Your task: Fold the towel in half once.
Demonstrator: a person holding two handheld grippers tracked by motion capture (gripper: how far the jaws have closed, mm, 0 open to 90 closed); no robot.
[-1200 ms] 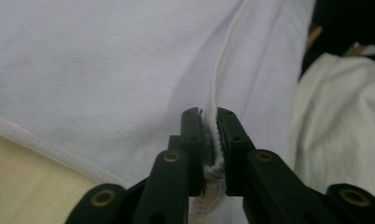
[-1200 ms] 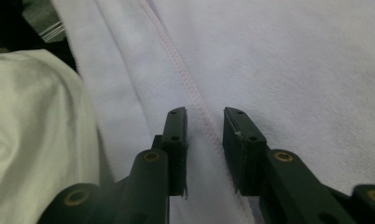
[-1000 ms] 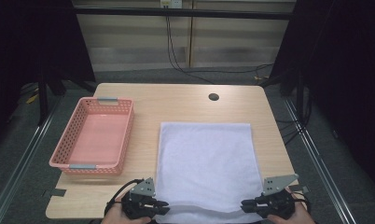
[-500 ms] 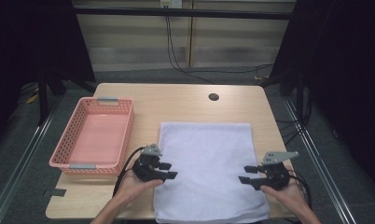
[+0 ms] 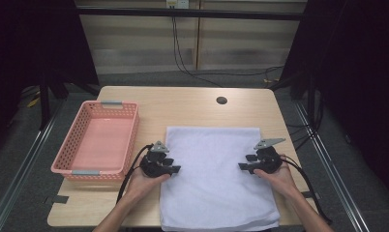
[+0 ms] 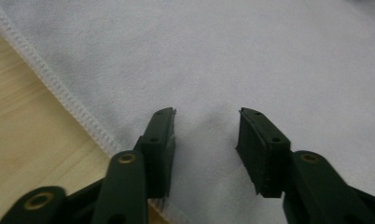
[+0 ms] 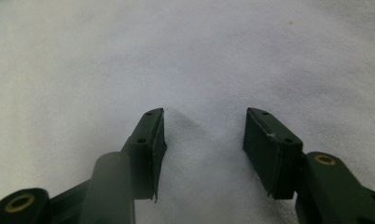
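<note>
Your wooden worktop (image 5: 192,104) stands on grey floor (image 5: 18,159); pale wall panels (image 5: 183,43) behind, black cables (image 5: 180,53) hanging, dark curtains (image 5: 357,72) flanking both sides.

A pink plastic basket (image 5: 96,142) with grey handles stands on the left part of the wooden table (image 5: 192,104), beside the towel and apart from it. Near the far edge of the table there is a round dark hole (image 5: 221,100). Behind the table, black cables (image 5: 183,58) hang before a pale wall.
</note>
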